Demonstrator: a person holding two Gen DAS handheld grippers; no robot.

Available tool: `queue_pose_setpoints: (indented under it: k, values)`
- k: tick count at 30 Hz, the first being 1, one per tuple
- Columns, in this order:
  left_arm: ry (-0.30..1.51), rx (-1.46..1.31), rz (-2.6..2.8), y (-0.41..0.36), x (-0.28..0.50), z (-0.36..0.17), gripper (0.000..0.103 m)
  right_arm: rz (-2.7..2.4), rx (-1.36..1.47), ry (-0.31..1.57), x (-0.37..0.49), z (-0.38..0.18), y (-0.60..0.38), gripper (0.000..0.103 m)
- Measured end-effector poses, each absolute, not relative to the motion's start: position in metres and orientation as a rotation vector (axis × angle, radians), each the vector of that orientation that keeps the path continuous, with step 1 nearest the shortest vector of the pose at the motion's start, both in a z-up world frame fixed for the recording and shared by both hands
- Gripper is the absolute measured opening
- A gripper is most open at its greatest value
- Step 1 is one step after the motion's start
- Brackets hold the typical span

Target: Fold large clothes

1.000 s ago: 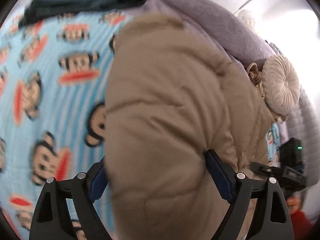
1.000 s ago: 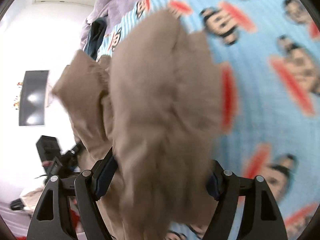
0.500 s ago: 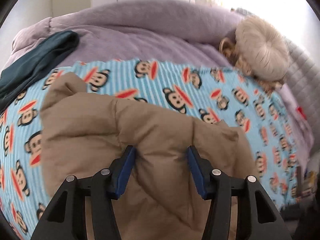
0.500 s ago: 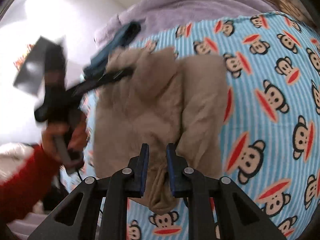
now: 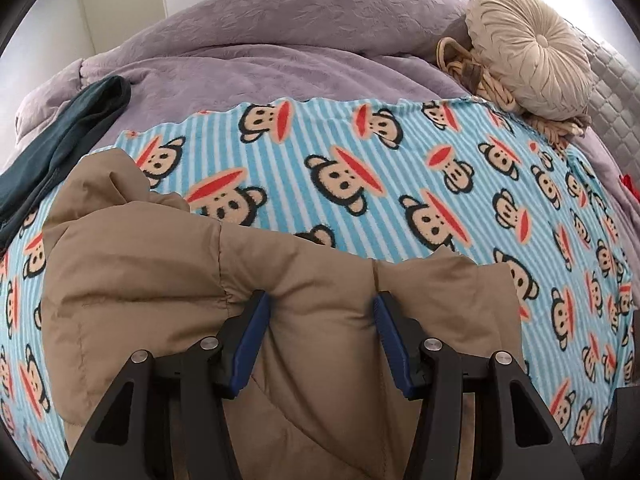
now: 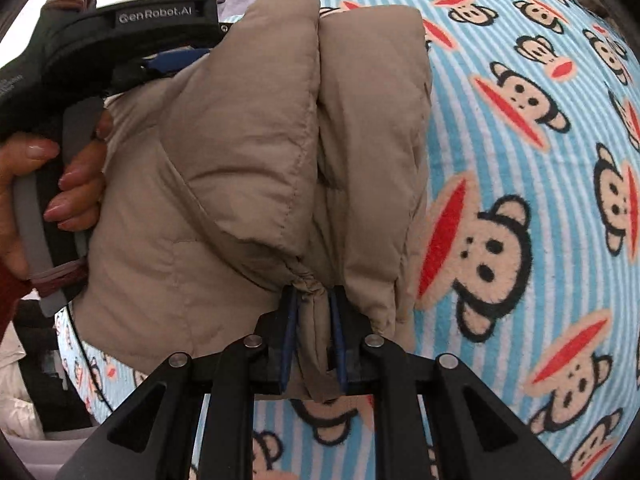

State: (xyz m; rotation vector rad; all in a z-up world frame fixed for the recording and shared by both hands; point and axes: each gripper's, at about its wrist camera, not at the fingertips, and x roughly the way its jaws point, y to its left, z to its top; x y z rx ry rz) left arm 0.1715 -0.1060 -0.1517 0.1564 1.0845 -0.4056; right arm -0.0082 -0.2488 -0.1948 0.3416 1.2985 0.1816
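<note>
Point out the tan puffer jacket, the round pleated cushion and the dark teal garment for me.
tan puffer jacket [image 5: 132,280]: left wrist view, its quilted panel.
round pleated cushion [image 5: 532,48]: left wrist view, near its centre button.
dark teal garment [image 5: 60,140]: left wrist view, mid-fold.

Both wrist views look steeply down, close over the puffy tan quilted jacket on the blue striped monkey-print blanket. The left view faces the purple duvet; the right view apparently faces crosswise, catching the left gripper.
</note>
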Motion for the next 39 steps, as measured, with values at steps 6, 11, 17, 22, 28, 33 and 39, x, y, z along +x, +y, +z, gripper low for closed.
queue_pose_setpoints:
  k: [6,11,17,22,28,33,39]
  values:
    - [1.084,0.177,-0.399,-0.107,0.169,-0.151,0.056,0.159,0.331,1.3,-0.003,-0.2,-0.248,0.016]
    - [1.097,0.159,-0.395,-0.1,0.161,-0.134,0.056,0.153,0.316,1.309,-0.005,-0.194,-0.244,0.016]
    - [1.054,0.103,-0.357,-0.057,0.127,-0.095,0.056,0.148,0.325,1.314,-0.003,-0.2,-0.245,0.016]
    - [1.032,0.071,-0.249,0.002,0.075,-0.083,0.056,0.146,0.334,1.317,-0.004,-0.198,-0.244,0.016]
    - [1.106,0.061,-0.171,0.039,0.022,-0.112,0.056,0.133,0.348,1.322,-0.004,-0.191,-0.242,0.017]
    - [1.109,0.091,-0.145,0.04,0.018,-0.139,0.066,0.115,0.344,1.346,-0.004,-0.19,-0.24,0.018]
    - [1.147,0.044,-0.124,0.049,0.025,-0.139,0.074,0.079,0.338,1.396,0.002,-0.183,-0.236,0.02]
